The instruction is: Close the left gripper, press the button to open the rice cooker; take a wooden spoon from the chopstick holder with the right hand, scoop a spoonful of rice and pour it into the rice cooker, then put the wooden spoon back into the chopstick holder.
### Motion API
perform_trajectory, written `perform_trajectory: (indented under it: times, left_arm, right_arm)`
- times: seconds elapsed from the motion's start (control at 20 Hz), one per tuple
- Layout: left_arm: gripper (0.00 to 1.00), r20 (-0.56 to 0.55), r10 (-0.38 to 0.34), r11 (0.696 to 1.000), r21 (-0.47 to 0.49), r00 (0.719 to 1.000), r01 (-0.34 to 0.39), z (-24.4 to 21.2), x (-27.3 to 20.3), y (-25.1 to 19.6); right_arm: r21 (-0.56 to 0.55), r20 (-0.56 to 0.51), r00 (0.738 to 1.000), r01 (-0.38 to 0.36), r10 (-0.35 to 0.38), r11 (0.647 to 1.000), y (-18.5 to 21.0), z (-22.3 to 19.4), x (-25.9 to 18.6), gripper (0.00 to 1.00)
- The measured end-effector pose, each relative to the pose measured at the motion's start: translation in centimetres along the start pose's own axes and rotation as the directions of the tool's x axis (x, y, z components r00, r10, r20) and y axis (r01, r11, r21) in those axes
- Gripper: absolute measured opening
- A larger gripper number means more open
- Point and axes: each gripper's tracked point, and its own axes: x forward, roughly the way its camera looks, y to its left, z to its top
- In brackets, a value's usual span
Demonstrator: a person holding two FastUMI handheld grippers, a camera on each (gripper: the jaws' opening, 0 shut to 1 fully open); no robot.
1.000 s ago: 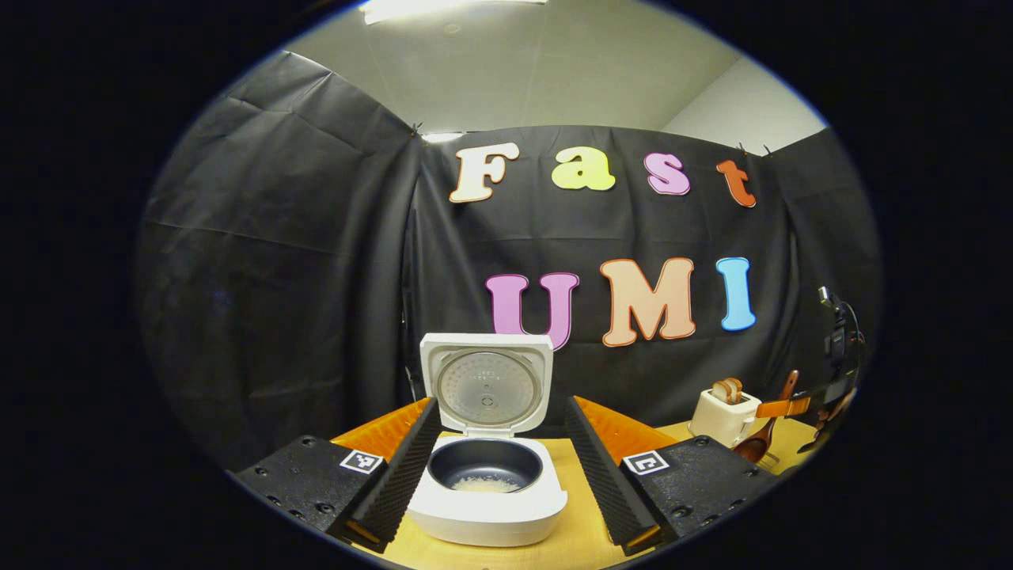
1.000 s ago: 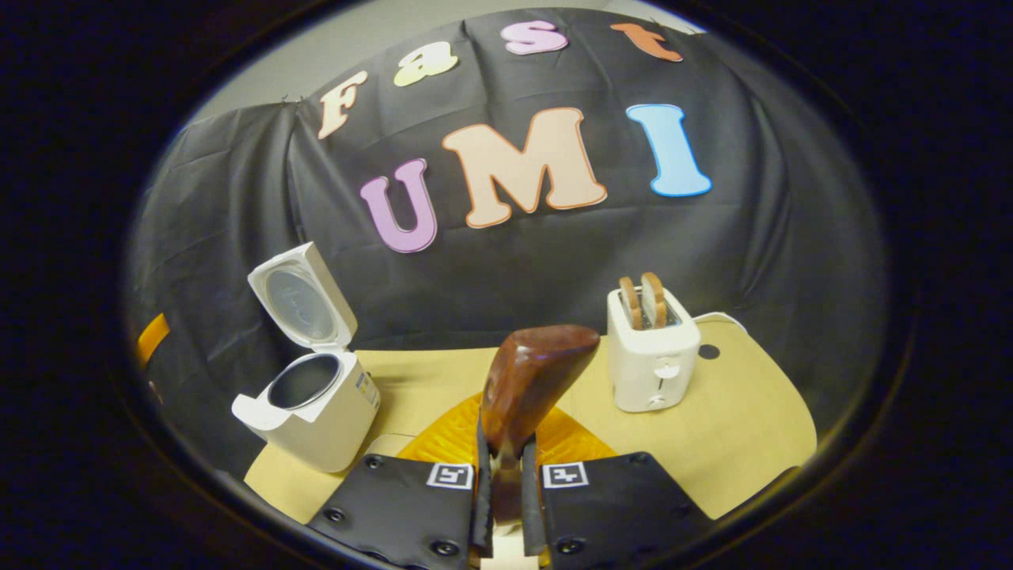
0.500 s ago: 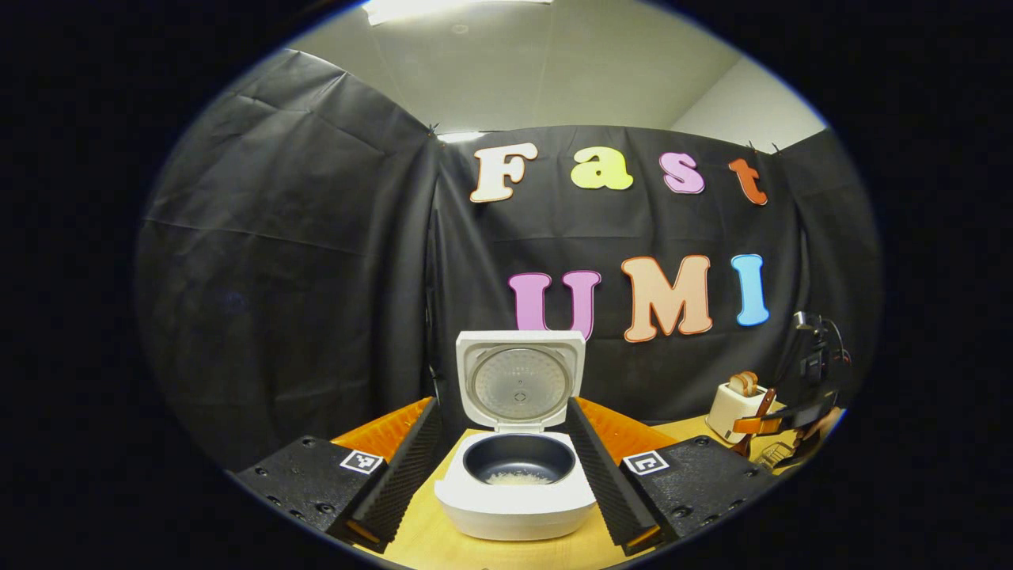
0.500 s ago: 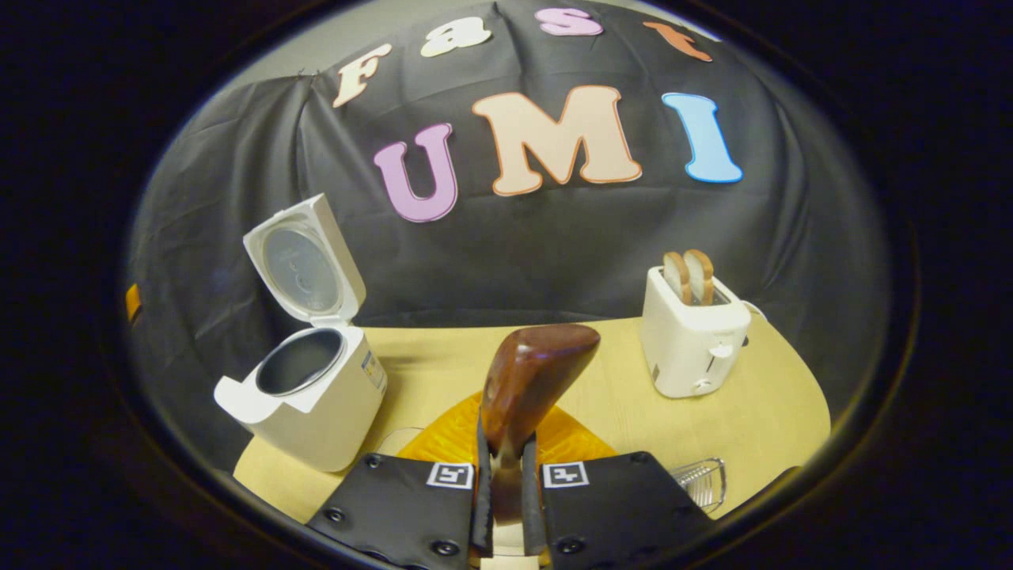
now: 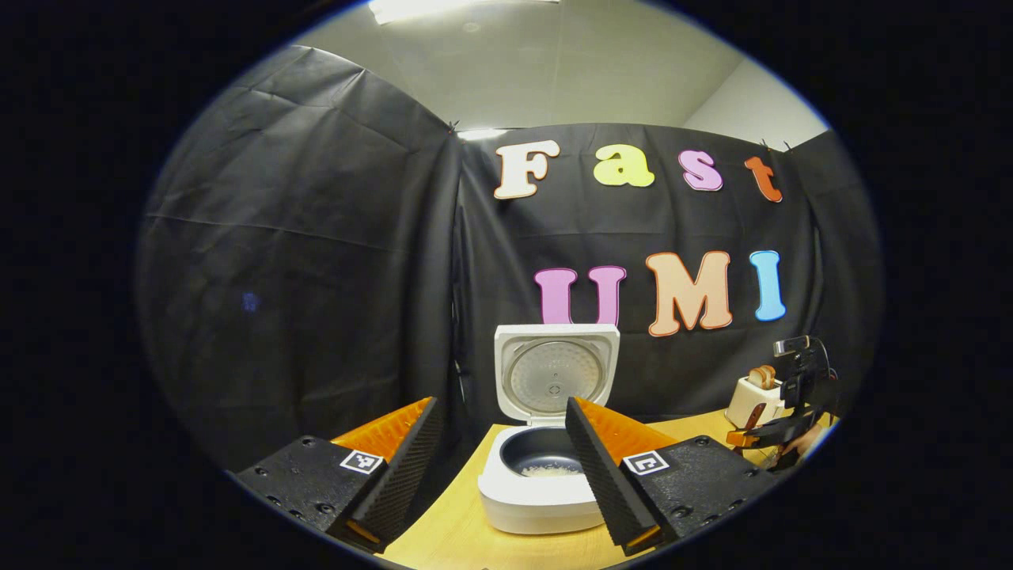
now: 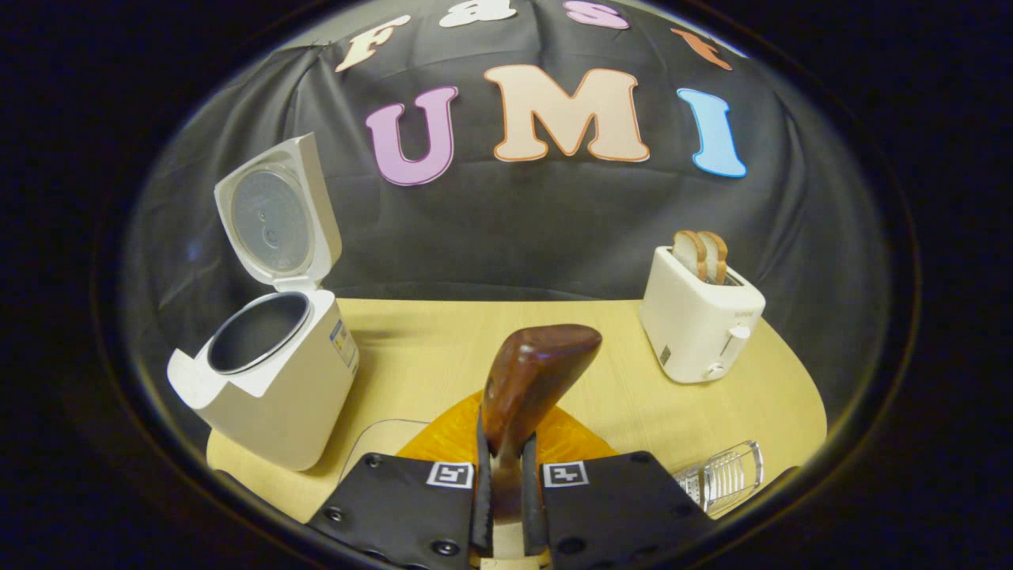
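Rice cooker [image 6: 269, 380] at table's [image 6: 443, 348] left edge, lid up, rice in pot, left gripper [image 5: 502, 467] fingers spread wide, right gripper [image 6: 503, 507] pinching wooden spoon [image 6: 530, 388], chopstick holder [image 6: 724, 476] at front right edge, toaster [image 6: 700, 321] back right.

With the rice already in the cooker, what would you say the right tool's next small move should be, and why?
Probably lower the wooden spoon toward the metal chopstick holder at lower right. The right tool is shut on its handle, and rice lies in the open rice cooker.
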Motion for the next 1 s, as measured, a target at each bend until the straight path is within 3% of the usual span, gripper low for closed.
perform_trajectory:
  times: [0.25,0.6,0.75,1.0]
  left_arm:
    - [0.93,-0.006,0.011,1.0,0.003,1.0,-0.011,-0.3,-0.1,1.3]
    - [0.96,-0.007,0.0,1.0,-0.002,1.0,0.0,-0.4,-0.1,1.6]
    - [0.91,-0.006,-0.004,1.0,-0.007,1.0,0.004,-0.5,0.1,1.5]
    - [0.91,-0.008,-0.009,1.0,-0.023,1.0,0.009,-0.7,0.2,1.2]
  right_arm:
    - [-0.014,0.009,1.0,-0.004,0.004,1.0,2.9,-0.6,1.2,0.18]
    - [0.046,-0.059,0.994,-0.085,0.087,0.995,6.6,-2.7,1.6,0.18]
    - [0.071,-0.077,0.99,-0.114,0.12,0.991,7.5,-3.3,1.2,0.19]
    - [0.15,-0.129,0.974,-0.167,0.186,0.975,8.2,-4.2,0.0,0.18]
